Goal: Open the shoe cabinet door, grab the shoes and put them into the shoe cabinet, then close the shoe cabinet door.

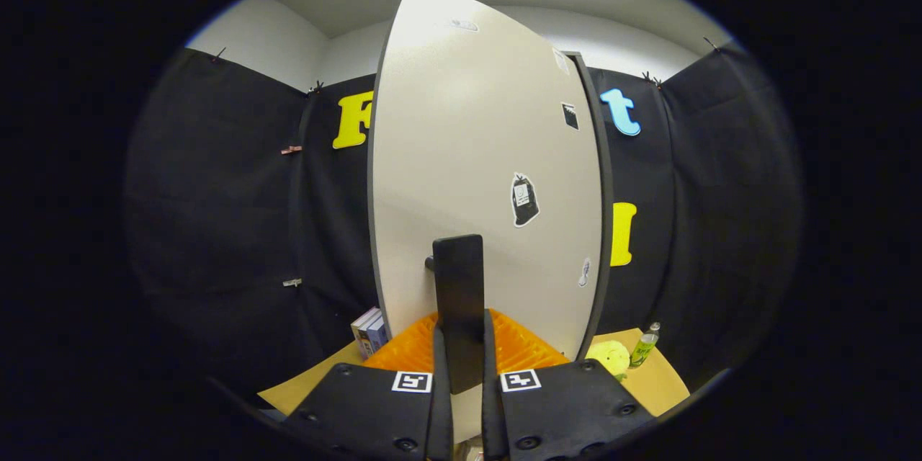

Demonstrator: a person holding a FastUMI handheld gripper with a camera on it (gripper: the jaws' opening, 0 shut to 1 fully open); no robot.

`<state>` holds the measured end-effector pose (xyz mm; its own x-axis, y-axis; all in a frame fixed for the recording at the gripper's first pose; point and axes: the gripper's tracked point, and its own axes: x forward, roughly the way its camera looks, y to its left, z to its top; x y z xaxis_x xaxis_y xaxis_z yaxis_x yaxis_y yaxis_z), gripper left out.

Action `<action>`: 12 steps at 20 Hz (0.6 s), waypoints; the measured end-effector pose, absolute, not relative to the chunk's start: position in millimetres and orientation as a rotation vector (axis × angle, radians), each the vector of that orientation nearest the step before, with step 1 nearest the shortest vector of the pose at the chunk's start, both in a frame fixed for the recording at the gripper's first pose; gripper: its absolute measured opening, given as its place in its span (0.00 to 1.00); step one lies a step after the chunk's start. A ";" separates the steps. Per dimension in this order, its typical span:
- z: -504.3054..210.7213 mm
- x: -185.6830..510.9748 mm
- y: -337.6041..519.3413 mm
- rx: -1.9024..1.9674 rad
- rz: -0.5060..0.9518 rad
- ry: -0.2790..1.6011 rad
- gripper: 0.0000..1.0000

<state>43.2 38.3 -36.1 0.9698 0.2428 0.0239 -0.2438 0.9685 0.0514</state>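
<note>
1. Hand-held gripper (459, 346). We see its two fingers drawn close together, with the tall black rectangular door handle (458, 295) standing in the narrow gap between them. Both fingers (439, 367) lie flush against the handle's sides, so we record the gripper as pinching the handle. Two black mounting plates carrying square black-and-white markers (412, 381) flank the finger bases.

2. Large off-white flat-panelled shoe cabinet door (475, 180) with a dark edge trim. It rises directly ahead of the fingers, its face close to them and turned slightly away towards the right. The handle is fixed low on this face. We cannot tell whether the door sits fully closed or slightly ajar.

3. Stickers on the door. A black bag-shaped sticker (524, 199) sits above and to the right of the handle; a small black square sticker (570, 116) is higher up near the right edge; a small pale sticker (584, 272) is lower down by that edge.

4. Tan tabletop (652, 382), beyond the fingers and under the cabinet.

5. Small stack of boxes (370, 332), left of the fingers, beside the door's lower left corner.

6. Yellow-green soft toy (609, 356), right of the fingers, on the tabletop.

7. Small clear bottle with a green label (644, 347), just right of the toy, upright with a slight tilt.

8. Shoes: no entry in this catalogue.
</note>
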 end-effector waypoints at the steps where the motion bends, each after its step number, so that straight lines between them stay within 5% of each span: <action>1: -36.0 39.0 29.7 0.048 0.232 -0.014 0.19; 12: -37.6 17.0 -64.8 0.015 0.067 0.028 0.18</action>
